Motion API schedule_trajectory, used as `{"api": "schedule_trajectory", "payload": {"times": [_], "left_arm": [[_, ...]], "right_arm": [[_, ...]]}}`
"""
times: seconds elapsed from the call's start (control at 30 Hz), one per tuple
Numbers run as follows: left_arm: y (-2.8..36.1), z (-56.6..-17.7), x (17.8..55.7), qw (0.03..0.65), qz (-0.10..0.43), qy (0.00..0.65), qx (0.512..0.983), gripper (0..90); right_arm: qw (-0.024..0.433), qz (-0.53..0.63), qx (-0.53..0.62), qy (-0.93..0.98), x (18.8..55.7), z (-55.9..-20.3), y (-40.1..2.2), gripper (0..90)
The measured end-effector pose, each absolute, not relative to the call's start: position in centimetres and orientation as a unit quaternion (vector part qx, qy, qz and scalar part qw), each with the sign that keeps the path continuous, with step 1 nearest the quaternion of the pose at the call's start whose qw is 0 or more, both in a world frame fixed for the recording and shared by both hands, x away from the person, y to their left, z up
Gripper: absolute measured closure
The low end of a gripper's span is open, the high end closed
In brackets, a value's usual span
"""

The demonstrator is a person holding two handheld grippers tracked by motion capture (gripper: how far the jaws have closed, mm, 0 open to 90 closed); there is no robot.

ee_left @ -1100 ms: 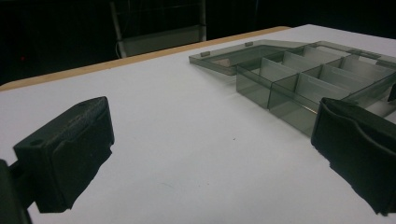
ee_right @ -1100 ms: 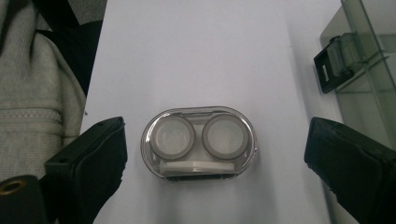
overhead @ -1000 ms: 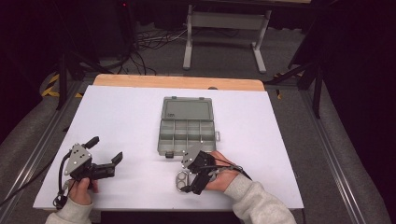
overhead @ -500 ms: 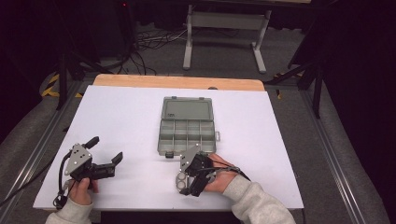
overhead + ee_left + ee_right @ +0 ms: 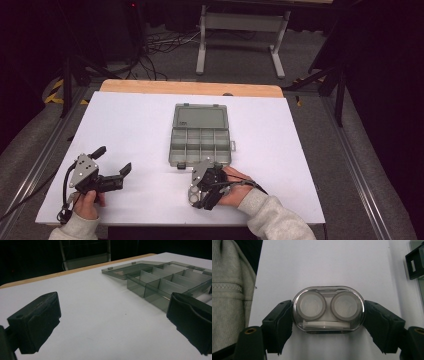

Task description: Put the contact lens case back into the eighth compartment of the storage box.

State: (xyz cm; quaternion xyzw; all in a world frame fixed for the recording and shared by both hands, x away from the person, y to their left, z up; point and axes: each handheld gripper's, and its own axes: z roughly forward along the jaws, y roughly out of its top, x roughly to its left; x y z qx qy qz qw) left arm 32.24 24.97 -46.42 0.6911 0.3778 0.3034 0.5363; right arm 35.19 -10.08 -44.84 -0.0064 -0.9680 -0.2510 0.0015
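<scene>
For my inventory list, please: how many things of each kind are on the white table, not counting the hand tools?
Compartment box, grey, lid open: 1
Clear oval case with two round wells, between the right tool's pads: 1
Total: 2

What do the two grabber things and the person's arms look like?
Each hand-held gripper is black, with two chunky black jaws. The left hand-held gripper and the right hand-held gripper each carry a grey three-cornered plate on top, dotted with small holes. A thin black cable trails from each. The person wears light grey sleeves with ribbed cuffs.
</scene>
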Motion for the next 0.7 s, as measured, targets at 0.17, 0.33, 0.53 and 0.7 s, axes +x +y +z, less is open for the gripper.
{"api": "schedule_trajectory", "payload": {"times": [0.17, 0.33, 0.53, 0.7], "left_arm": [[24.97, -46.41, 32.24, 0.536, 0.304, 0.378, 0.691, 0.2], [24.97, -46.42, 32.24, 0.536, 0.303, 0.378, 0.691, 0.2], [24.97, -46.41, 32.24, 0.536, 0.303, 0.378, 0.691, 0.2], [24.97, -46.42, 32.24, 0.536, 0.304, 0.378, 0.691, 0.2]], "right_arm": [[0.002, -0.251, -0.006, -0.968, 35.21, -44.84, -10.08, 26.2], [0.002, -0.251, -0.006, -0.968, 35.22, -44.84, -10.08, 26.3], [0.000, -0.254, -0.003, -0.967, 35.21, -44.73, -10.09, 26.3], [-0.004, -0.257, -0.004, -0.966, 35.14, -44.40, -10.22, 26.2]]}}
